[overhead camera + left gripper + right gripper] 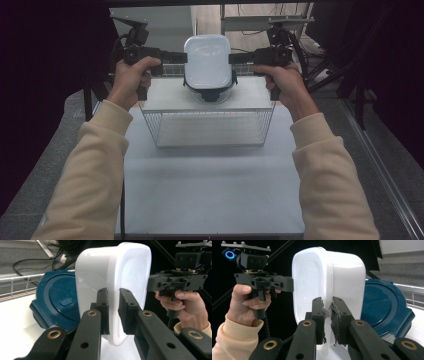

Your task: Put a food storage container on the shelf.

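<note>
Tongs on both sides clamp one white tub.

Left gripper (182,57) pinches the left rim of the tub (207,61), right gripper (232,58) the right rim, jaws closed on its thin wall. Tub hangs between them, bottom up, above a blue lid (210,94) on a white block (250,97) behind a wire basket (207,127).

— What do we see around the work?

— We see a white table (210,195) on a grey carpeted floor (47,165), with darkness at both sides.

— And behind?

— Black stand legs (90,100), a pale cabinet (160,22) and loose cables (260,32) on a wooden floor patch (lit brightly from above). A metal rail (387,175) runs along the right.
</note>
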The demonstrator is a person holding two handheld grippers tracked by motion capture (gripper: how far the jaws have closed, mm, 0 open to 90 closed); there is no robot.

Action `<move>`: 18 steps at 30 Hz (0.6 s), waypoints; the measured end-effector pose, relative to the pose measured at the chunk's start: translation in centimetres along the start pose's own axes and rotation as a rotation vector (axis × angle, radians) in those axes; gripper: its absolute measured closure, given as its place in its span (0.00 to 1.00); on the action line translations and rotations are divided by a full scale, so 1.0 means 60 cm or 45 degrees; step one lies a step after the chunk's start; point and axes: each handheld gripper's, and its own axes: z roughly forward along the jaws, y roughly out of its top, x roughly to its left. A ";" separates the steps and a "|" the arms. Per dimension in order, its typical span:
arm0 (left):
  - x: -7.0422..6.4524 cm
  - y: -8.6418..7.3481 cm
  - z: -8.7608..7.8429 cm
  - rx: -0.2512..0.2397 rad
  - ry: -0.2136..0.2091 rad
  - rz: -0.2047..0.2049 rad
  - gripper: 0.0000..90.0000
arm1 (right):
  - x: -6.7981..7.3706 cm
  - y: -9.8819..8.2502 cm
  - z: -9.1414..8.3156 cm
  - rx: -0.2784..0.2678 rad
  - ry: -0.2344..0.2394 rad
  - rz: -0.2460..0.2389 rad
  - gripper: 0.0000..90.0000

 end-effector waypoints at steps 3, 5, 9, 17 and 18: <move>0.018 0.002 0.013 0.018 0.023 -0.047 0.88 | -0.011 0.006 0.011 0.024 -0.013 0.028 0.89; 0.021 0.002 0.017 0.016 0.031 -0.059 0.88 | -0.020 0.008 0.019 0.039 -0.026 0.050 0.88; 0.036 0.007 0.023 -0.008 -0.023 -0.114 0.88 | -0.046 0.013 0.026 0.021 0.001 0.141 0.87; 0.069 0.014 0.048 -0.030 -0.047 -0.242 0.84 | -0.085 0.019 0.039 -0.004 0.048 0.299 0.82; 0.074 0.015 0.050 -0.035 -0.051 -0.259 0.84 | -0.088 0.020 0.042 -0.006 0.050 0.313 0.82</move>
